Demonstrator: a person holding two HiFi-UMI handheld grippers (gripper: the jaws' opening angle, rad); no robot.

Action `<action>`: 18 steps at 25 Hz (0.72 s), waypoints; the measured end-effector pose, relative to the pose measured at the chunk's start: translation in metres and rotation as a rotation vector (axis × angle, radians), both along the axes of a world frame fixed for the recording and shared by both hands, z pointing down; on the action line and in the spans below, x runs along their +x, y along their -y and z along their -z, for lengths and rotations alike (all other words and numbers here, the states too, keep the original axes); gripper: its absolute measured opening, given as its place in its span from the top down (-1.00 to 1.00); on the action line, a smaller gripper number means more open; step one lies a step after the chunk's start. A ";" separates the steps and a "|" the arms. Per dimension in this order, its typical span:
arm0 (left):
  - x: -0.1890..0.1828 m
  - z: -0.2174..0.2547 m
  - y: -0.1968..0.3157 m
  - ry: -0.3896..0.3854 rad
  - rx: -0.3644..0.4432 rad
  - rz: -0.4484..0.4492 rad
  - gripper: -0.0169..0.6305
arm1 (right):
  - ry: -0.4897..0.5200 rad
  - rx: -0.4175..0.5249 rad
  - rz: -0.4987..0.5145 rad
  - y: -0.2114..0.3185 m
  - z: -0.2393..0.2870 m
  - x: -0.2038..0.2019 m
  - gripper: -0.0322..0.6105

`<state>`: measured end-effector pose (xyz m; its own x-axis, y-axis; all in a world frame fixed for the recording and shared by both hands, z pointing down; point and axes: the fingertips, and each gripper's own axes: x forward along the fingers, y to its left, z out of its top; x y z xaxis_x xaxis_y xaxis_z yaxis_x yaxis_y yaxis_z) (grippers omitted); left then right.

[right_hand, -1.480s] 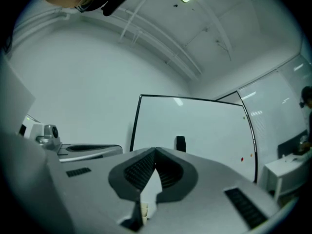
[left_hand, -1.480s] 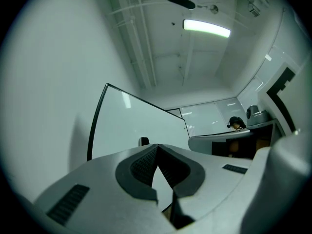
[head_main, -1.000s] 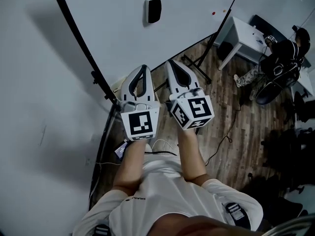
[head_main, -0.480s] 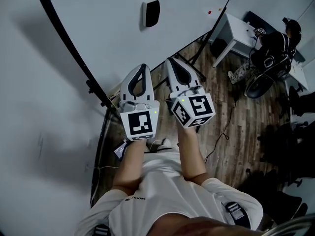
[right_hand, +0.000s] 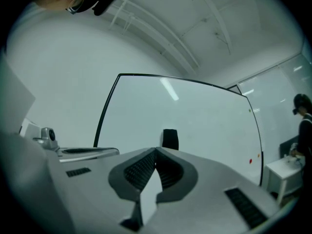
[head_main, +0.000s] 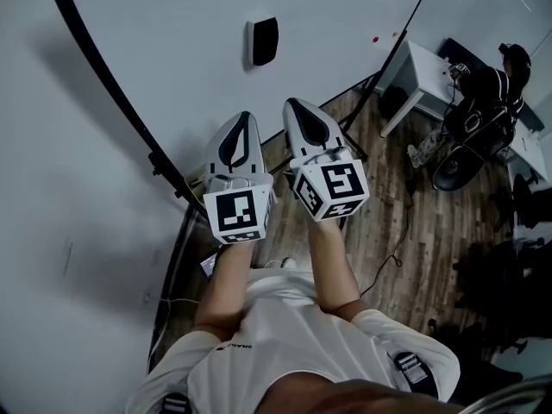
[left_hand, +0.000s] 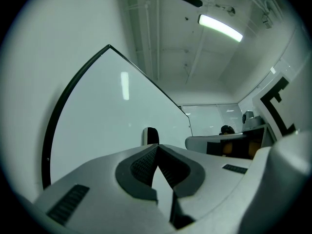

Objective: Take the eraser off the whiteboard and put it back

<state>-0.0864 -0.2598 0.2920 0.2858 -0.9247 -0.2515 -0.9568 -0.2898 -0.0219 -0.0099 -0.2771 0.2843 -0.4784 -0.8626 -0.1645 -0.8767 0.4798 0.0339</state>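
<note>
Black eraser [head_main: 263, 41] on whiteboard [head_main: 155, 50], ahead of both grippers.
Eraser sits upper centre of frame, long axis upright, well apart from left gripper [head_main: 244, 116] and right gripper [head_main: 293, 103]; both closed and empty, the right seemingly nearer.

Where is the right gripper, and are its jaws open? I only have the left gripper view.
Observer: The right gripper is shut, with nothing between its jaws.
Operator: And its position?
Observer: In the head view it is close beside the left gripper. Both point toward the eraser on the whiteboard, and neither touches it.
Operator: Is anything else stuck on the board?
Observer: A small red dot sits near the board's right edge, well away from the eraser.
</note>
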 end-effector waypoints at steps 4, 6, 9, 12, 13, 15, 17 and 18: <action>0.003 0.002 0.011 0.010 0.007 0.022 0.94 | -0.003 0.008 0.021 0.014 0.002 0.001 0.86; 0.005 0.003 0.016 0.014 0.010 0.030 0.94 | -0.006 0.012 0.033 0.019 0.002 0.001 0.86; 0.006 0.003 0.022 0.028 0.020 0.043 0.94 | -0.008 0.013 0.047 0.030 0.000 0.001 0.86; 0.008 0.007 0.024 0.029 0.033 0.044 0.94 | -0.006 0.009 0.048 0.039 0.001 0.004 0.86; 0.009 0.009 0.025 0.031 0.036 0.045 0.94 | -0.007 0.008 0.050 0.043 0.003 0.004 0.86; 0.010 0.012 0.028 0.036 0.042 0.046 0.94 | -0.011 0.007 0.054 0.049 0.007 0.005 0.86; 0.011 0.015 0.030 0.041 0.047 0.046 0.94 | -0.016 0.006 0.056 0.056 0.010 0.005 0.86; 0.011 0.016 0.030 0.042 0.050 0.045 0.94 | -0.018 0.004 0.058 0.059 0.010 0.005 0.85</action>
<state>-0.0756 -0.2901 0.2763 0.2556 -0.9233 -0.2866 -0.9668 -0.2440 -0.0760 -0.0050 -0.3365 0.2740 -0.5306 -0.8325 -0.1592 -0.8466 0.5297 0.0516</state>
